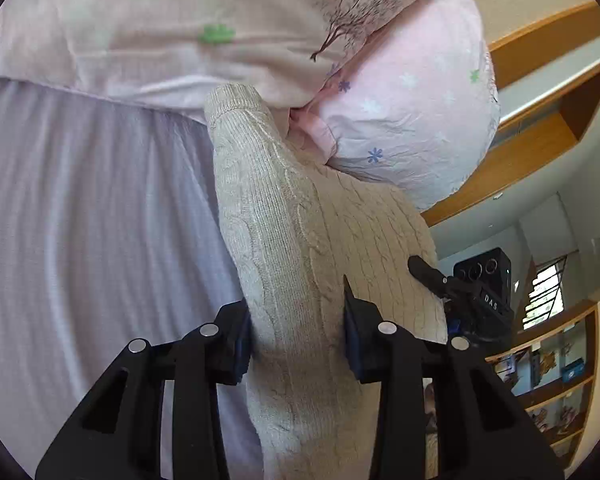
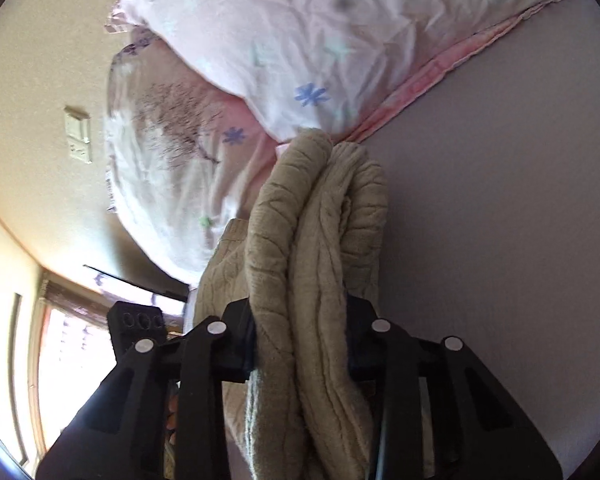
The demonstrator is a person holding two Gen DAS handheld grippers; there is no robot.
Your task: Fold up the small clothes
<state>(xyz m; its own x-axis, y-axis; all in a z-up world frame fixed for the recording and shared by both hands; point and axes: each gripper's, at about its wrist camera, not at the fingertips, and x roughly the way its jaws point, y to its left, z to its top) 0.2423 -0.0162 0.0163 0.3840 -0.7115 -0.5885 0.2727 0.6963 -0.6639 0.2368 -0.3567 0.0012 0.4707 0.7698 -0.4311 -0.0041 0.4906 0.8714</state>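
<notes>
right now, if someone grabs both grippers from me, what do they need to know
Left gripper: shut on the beige knit sweater.
Right gripper: shut on a bunched, doubled-over part of the same sweater.
The sweater is stretched between both, its far end near the pink floral pillows, over the lavender sheet.
Done: both grips secure.
Left: lay it flat, finish folding.

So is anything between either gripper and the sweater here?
No. The left gripper and the right gripper are each shut directly on the beige knit sweater, with nothing between. The pink pillow lies beyond it.
</notes>
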